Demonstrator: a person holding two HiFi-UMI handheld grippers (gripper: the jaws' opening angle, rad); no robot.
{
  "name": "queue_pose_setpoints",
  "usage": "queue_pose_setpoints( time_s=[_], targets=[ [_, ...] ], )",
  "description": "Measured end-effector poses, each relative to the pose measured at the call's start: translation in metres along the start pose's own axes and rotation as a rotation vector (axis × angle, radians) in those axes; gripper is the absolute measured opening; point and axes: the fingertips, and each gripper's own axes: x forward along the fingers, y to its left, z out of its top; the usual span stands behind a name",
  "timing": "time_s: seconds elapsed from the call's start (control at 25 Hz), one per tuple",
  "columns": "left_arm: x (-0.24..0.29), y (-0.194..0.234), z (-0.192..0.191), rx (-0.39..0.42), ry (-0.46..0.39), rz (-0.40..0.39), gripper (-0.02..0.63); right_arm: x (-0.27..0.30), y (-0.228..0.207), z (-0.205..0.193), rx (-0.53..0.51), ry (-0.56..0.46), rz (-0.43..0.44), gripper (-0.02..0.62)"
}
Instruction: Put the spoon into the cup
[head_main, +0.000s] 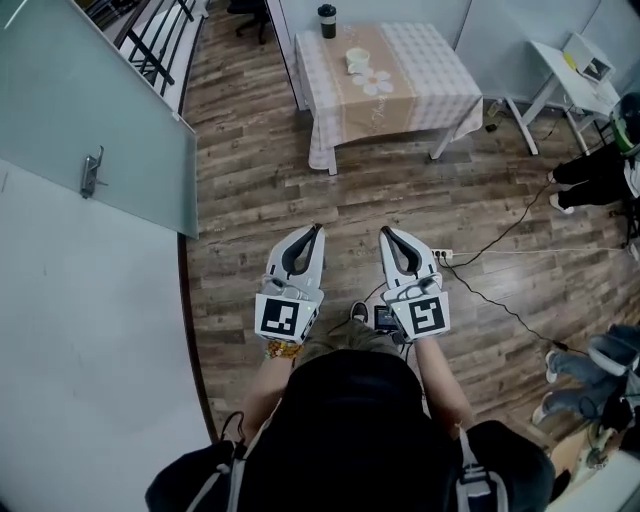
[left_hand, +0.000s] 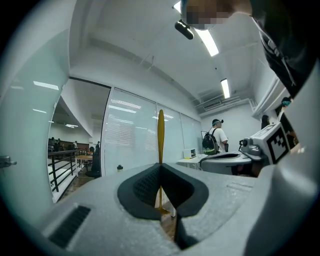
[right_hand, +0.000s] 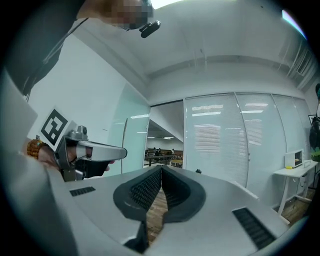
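Note:
My left gripper (head_main: 318, 229) is shut on a thin golden spoon (left_hand: 160, 140). The spoon stands edge-on between the pads and sticks out past the tips in the left gripper view; I cannot make it out in the head view. My right gripper (head_main: 385, 232) is shut with nothing between its pads (right_hand: 150, 187). Both are held side by side at waist height over the wooden floor. The white cup (head_main: 357, 61) stands far ahead on a table with a checked cloth (head_main: 420, 95), well apart from both grippers.
A black tumbler (head_main: 327, 20) stands at the table's far edge. A frosted glass door with a handle (head_main: 92, 172) is at the left. A power strip and cables (head_main: 445, 256) lie on the floor. A white side table (head_main: 575, 70) and people's legs (head_main: 590, 170) are at the right.

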Motion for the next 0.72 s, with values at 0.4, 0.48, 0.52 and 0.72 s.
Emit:
queue_pose_setpoints(
  time_s=[0.4,0.48,0.52,0.72],
  targets=[
    [0.087,0.044,-0.018,-0.023,0.019,-0.007,0.012,0.062,-0.088,-0.034,0.024,0.053,-0.07,0.008],
    [0.108,0.062,-0.025,-0.028,0.011,-0.018,0.012,0.079,-0.103,-0.044,0.027,0.073,-0.098,0.008],
    [0.119,0.072,-0.029,-0.035,0.008,-0.024,0.012,0.089,-0.11,-0.047,0.026,0.08,-0.112,0.008],
    [0.18,0.125,-0.031,-0.05,-0.02,-0.079,0.012,0.152,-0.142,-0.047,0.024,0.085,-0.188,0.008]
  ],
)
